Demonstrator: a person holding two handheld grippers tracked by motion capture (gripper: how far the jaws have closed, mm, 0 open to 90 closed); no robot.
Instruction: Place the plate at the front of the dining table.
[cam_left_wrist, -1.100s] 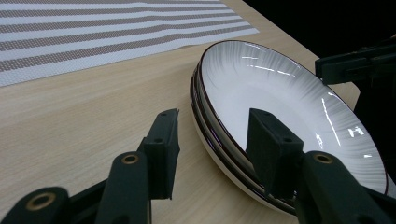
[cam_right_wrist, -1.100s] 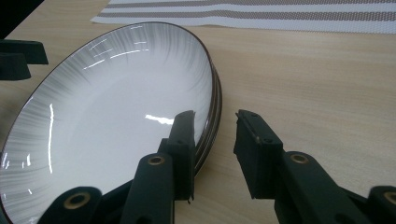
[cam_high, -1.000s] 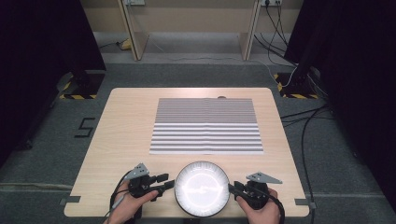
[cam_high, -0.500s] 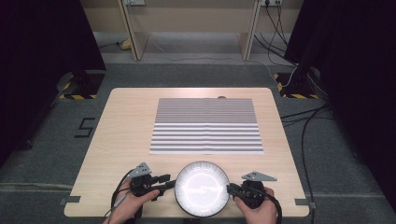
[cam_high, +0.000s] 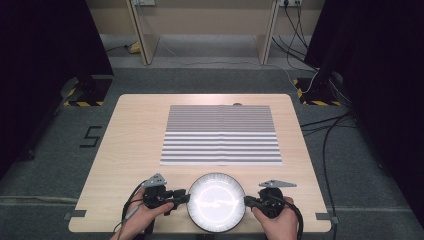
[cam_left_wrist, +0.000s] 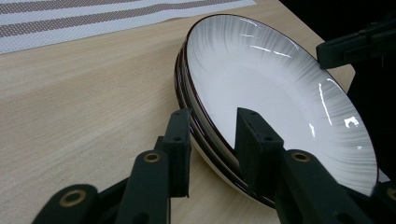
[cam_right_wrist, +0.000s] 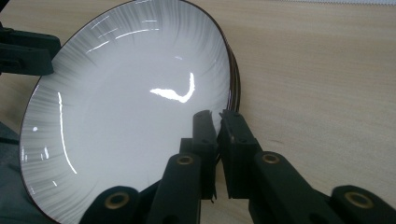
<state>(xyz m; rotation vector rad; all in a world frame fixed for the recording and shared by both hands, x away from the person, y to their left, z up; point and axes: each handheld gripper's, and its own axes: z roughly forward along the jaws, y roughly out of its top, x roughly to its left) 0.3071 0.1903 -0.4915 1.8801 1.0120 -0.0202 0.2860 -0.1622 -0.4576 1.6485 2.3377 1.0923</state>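
Light wood table (cam_high: 135, 150) on grey carpet, dark curtains on both sides, and a striped placemat (cam_high: 221, 135) lying flat in the middle of the table. Closer to me, right at the near edge, sits a stack of white plates (cam_high: 216, 202) with dark rims, and it looks like three of them going by the edges in my left gripper view. My left gripper (cam_left_wrist: 212, 135) is on the stack's left side, jaws spread apart and straddling the rim of the plates (cam_left_wrist: 280, 93), one jaw outside by the wood and the other over the white inside. My right gripper (cam_right_wrist: 215, 122) is on the opposite side, jaws pressed nearly together and pinching the rim of the top plate (cam_right_wrist: 126, 107). In the high view both grippers (cam_high: 182, 198) (cam_high: 248, 200) point inward at the stack, which sits well apart from the placemat.
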